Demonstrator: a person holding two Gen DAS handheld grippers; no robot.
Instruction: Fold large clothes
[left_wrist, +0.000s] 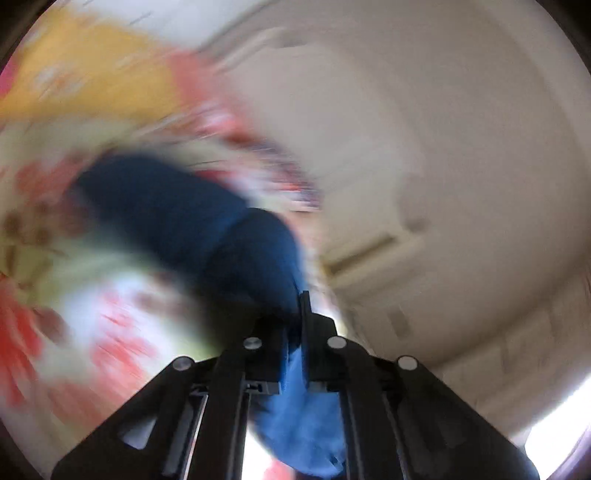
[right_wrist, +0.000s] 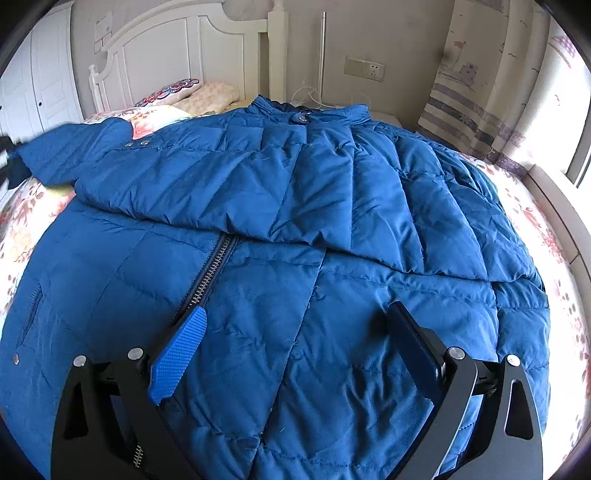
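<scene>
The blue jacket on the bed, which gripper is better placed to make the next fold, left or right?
Left, probably. The left gripper is already shut on a piece of the blue jacket, so it can carry that part over. The right gripper hangs open above the jacket front, gripping nothing.

Quilted blue jacket (right_wrist: 295, 206) of smooth, faintly glossy cloth; metal zipper (right_wrist: 212, 271); ribbed blue pad on matt black fingers (right_wrist: 177, 354).

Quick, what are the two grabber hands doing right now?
Left gripper: shut on a fold of the blue jacket; that view is blurred.
Right gripper: open, fingers spread over the jacket, holding nothing.
</scene>
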